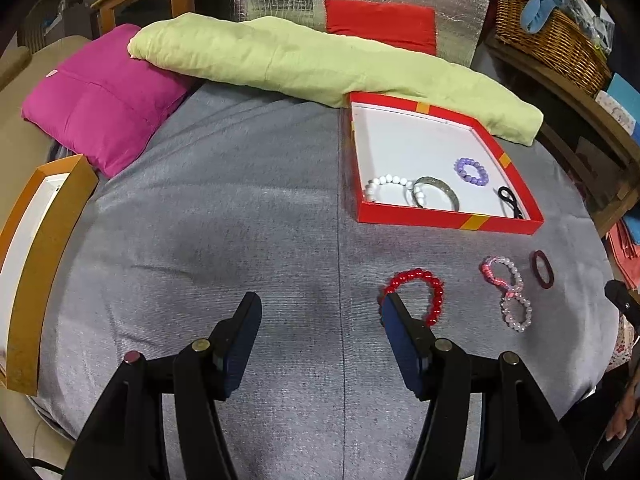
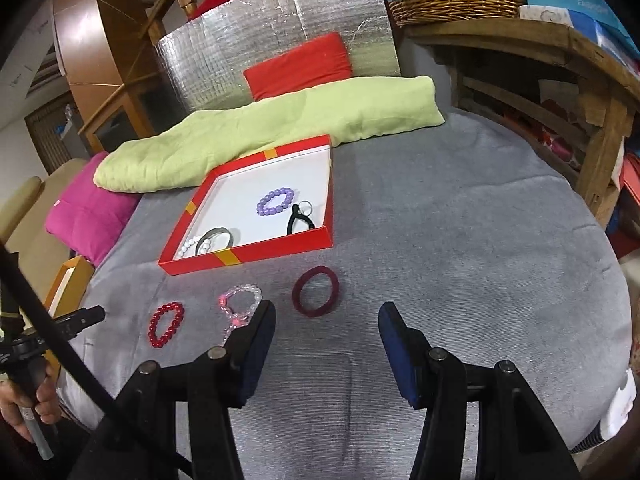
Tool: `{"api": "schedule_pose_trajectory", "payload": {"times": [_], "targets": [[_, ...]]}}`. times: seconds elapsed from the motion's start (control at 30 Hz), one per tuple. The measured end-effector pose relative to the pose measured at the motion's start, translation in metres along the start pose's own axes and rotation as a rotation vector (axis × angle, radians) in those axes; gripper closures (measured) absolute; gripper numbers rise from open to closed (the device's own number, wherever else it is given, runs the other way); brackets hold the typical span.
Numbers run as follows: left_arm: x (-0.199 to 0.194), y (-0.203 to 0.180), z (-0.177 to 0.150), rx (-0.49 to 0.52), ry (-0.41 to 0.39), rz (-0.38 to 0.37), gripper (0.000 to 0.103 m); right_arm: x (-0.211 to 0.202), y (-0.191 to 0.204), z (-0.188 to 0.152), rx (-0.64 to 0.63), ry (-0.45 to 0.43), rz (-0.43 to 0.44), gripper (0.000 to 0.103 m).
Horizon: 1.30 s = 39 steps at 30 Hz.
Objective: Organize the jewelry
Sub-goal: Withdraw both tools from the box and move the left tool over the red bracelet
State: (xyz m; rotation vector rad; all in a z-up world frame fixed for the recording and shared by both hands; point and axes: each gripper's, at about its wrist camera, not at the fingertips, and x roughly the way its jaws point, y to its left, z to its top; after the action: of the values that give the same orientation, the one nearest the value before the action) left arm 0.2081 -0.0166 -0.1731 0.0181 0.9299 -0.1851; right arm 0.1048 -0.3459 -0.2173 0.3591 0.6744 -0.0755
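Left wrist view: the empty, spread left gripper (image 1: 320, 312) nears the light, slippery red bead bracelet (image 1: 416, 294), best pinched across its strand.

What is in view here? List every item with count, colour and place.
Box: 1, red with white inside, on the grey cloth.
In the box: white bead bracelet, grey bangle, purple bead bracelet, black hair tie.
On the cloth, outside the box: red bead bracelet, pale pink bead bracelets (two, touching), dark red ring band.
Pillows: green, magenta, red, behind the box.
Wicker basket: 1, brown, shelf.
Left gripper: open, empty.
Right gripper: open, empty.
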Motion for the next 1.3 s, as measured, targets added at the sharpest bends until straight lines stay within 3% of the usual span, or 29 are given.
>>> {"api": "schedule_pose_trajectory", "payload": {"times": [0.37,0.53,0.8,0.97,1.13,1.23,1.3], "targets": [[0.006,0.021,0.001,-0.063,0.027,0.032,0.04,-0.001,0.005,-0.002,-0.018,0.003,0.065,0.046],[0.009,0.025,-0.001,-0.074,0.052,0.005,0.04,0.001,0.009,-0.004,-0.022,0.022,0.102,0.046],[0.017,0.008,-0.008,-0.022,0.089,-0.035,0.04,0.006,0.016,-0.006,-0.029,0.057,0.163,0.046],[0.023,-0.021,-0.014,0.083,0.098,-0.059,0.04,0.013,0.02,-0.009,-0.037,0.097,0.17,0.046],[0.027,-0.039,-0.017,0.164,0.079,-0.07,0.04,0.028,0.036,-0.018,-0.114,0.151,0.172,0.047],[0.033,-0.038,-0.016,0.16,0.089,-0.076,0.04,0.041,0.049,-0.023,-0.163,0.175,0.164,0.05],[0.033,-0.037,-0.016,0.155,0.074,-0.127,0.041,0.047,0.057,-0.025,-0.186,0.182,0.161,0.05]]}}
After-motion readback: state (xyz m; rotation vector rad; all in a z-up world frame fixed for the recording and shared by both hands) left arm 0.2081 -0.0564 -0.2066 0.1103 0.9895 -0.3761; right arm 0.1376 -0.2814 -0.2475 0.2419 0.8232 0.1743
